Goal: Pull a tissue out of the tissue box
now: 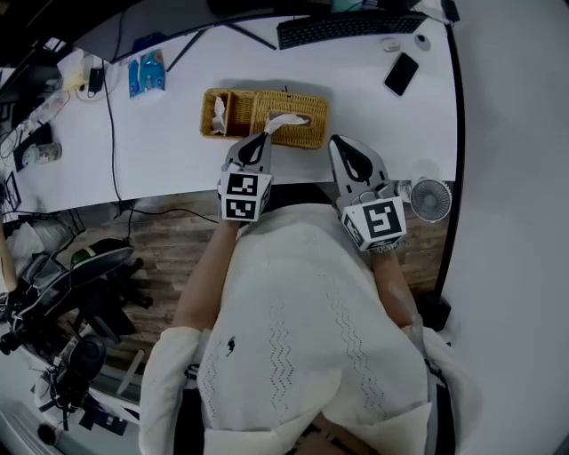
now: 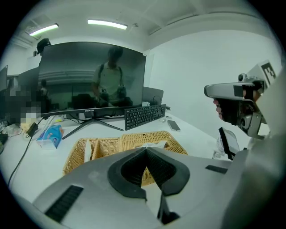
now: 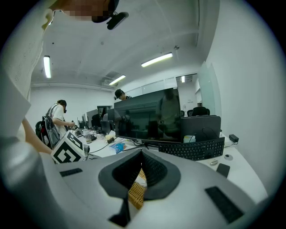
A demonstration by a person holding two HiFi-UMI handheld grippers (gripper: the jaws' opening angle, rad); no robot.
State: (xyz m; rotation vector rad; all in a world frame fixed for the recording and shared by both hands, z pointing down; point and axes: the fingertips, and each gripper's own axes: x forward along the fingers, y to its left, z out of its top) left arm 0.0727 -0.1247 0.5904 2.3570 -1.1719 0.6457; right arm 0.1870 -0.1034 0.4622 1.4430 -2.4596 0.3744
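I'm holding the left claw [image 1: 263, 139], clenched and empty like the right claw [image 1: 339, 144], beside the upper-centre tissue [image 1: 284, 119]. Best to open it, pinch low and lift straight from the box [image 1: 307, 133].

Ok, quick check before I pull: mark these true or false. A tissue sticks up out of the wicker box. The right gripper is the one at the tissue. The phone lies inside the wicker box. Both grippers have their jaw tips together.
1. A tissue sticks out of the wicker tissue box. True.
2. The right gripper is at the tissue. False: the left gripper has its tip at the tissue; the right gripper sits off the box's right end.
3. The phone lies inside the wicker box. False: the phone lies on the desk, right of the keyboard.
4. Both grippers have their jaw tips together. True, as each gripper view shows.
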